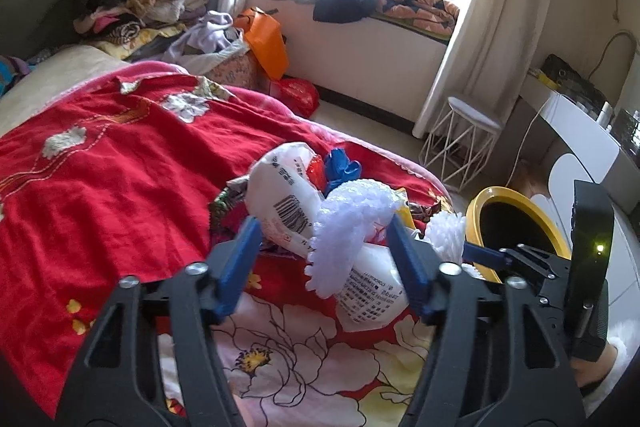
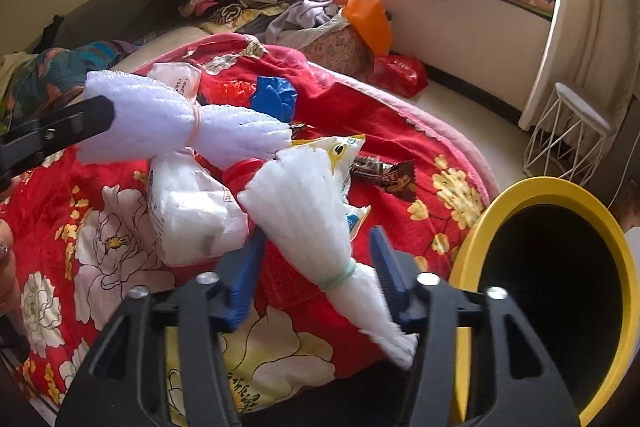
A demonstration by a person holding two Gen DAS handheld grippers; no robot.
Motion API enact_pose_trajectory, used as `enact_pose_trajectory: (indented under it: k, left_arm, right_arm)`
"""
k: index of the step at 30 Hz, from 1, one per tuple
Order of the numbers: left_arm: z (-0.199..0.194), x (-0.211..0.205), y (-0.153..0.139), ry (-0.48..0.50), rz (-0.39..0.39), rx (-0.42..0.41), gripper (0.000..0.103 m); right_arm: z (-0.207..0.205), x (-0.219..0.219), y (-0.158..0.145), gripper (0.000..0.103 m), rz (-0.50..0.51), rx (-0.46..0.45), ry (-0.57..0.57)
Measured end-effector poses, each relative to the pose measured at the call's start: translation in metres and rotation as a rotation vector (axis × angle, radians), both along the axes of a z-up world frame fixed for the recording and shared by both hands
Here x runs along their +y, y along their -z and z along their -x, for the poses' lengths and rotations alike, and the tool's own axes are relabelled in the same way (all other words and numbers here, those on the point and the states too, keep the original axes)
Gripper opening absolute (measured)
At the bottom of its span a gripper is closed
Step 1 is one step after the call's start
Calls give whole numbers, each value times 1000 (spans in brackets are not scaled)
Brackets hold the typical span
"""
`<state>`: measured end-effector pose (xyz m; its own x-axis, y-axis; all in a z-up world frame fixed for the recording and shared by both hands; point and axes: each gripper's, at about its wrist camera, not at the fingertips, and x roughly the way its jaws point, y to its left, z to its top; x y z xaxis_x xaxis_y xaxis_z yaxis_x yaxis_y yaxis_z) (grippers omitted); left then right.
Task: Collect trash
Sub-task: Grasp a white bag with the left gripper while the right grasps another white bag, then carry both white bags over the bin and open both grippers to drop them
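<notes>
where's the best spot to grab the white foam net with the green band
Grip the foam net at its banded waist, the narrowest, firmest part, where both ends flare out. Come from the near side along the bed, as the right tongs already straddle it, one finger on each side.

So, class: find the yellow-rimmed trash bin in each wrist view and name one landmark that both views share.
Left wrist view: the yellow-rimmed trash bin sits at lower right, beyond the bed's edge, partly hidden by the right gripper.
Right wrist view: the bin fills the lower right corner, its dark opening facing the camera.
Shared landmark: the white wire-legged stool by the curtain.
</notes>
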<state>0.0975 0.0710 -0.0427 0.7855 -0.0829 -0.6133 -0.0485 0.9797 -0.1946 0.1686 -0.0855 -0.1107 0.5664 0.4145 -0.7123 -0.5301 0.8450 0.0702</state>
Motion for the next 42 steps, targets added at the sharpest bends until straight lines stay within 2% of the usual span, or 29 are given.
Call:
enact_pose_trajectory:
  k: [2, 3, 5, 7, 16, 26, 42]
  left_arm:
    - [-2, -1, 2, 9, 11, 6, 35]
    - [-3, -1, 3, 12, 15, 10, 31]
    - [-5, -1, 4, 18, 27, 19, 17]
    - [-4, -2, 4, 26, 44, 16, 12]
    - [4, -10, -29, 54, 69, -88, 10]
    - [1, -50, -56, 138, 68, -137, 10]
    - [-7, -110, -45, 270, 20, -98, 10]
  right_arm:
    - [-1, -2, 0, 36, -17, 3, -3]
    - [-1, -3, -1, 33, -30, 5, -4]
    - [-2, -5, -2, 30, -55, 13, -5]
    - [-1, -9, -6, 26, -76, 14, -1]
    - [7, -37, -43, 24, -225, -31, 35]
    - [12, -87, -72, 24, -274, -102, 162]
    - [5, -168, -71, 24, -331, -107, 378]
